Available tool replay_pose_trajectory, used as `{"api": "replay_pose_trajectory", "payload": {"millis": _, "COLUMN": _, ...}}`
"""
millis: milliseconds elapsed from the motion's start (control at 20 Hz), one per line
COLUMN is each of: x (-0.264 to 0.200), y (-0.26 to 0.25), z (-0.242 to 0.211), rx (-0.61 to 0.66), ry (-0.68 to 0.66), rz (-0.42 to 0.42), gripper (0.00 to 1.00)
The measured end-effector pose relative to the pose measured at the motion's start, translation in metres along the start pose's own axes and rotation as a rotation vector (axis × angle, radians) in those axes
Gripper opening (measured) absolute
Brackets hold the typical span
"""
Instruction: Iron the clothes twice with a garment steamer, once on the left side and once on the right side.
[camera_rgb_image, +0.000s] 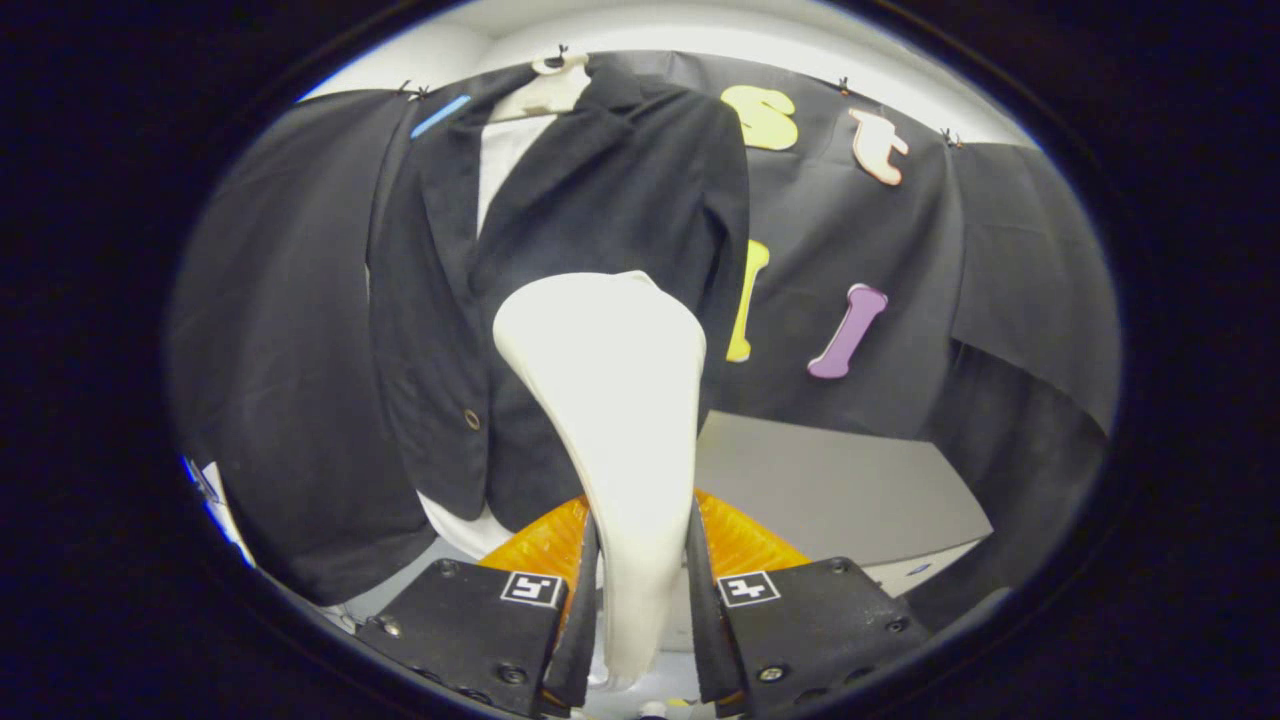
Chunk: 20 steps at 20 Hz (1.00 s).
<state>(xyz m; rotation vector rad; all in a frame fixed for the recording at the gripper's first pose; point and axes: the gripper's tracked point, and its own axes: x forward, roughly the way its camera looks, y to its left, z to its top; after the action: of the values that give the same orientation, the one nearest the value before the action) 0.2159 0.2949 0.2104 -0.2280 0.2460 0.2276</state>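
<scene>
You are holding the black two-finger tongs pinched on the smooth cream-white plastic garment steamer: both black fingers are pressing against the narrow handle from either side. The steamer is rising from between the fingers and widening into a broad, rounded head just ahead of them. That head is sitting in front of the lower right panel of the dark navy blazer, which is hanging on a cream-coloured hanger over a white shirt against the booth's black cloth wall. Whether the head is touching the fabric or hovering just off it cannot be told. A brass-coloured button is showing on the blazer's front, just beside the steamer. An orange ribbed piece is showing behind the fingers on both sides of the handle. Beyond the fingers, under the cloth wall, a pale grey worktop is lying.
</scene>
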Motion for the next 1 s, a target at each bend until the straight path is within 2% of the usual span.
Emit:
{"api": "replay_pose_trajectory", "payload": {"millis": 300, "x": -0.022, "y": 0.05, "z": 0.091, "rx": -0.001, "ry": -0.125, "rz": 0.066, "gripper": 0.43}}
{"api": "replay_pose_trajectory", "payload": {"millis": 550, "x": -0.023, "y": 0.105, "z": 0.152, "rx": -0.056, "ry": -0.202, "rz": 0.1, "gripper": 0.43}}
{"api": "replay_pose_trajectory", "payload": {"millis": 800, "x": 0.0, "y": 0.162, "z": 0.19, "rx": -0.106, "ry": -0.219, "rz": 0.104, "gripper": 0.43}}
{"api": "replay_pose_trajectory", "payload": {"millis": 1000, "x": 0.027, "y": 0.192, "z": 0.198, "rx": -0.153, "ry": -0.216, "rz": 0.078, "gripper": 0.43}}
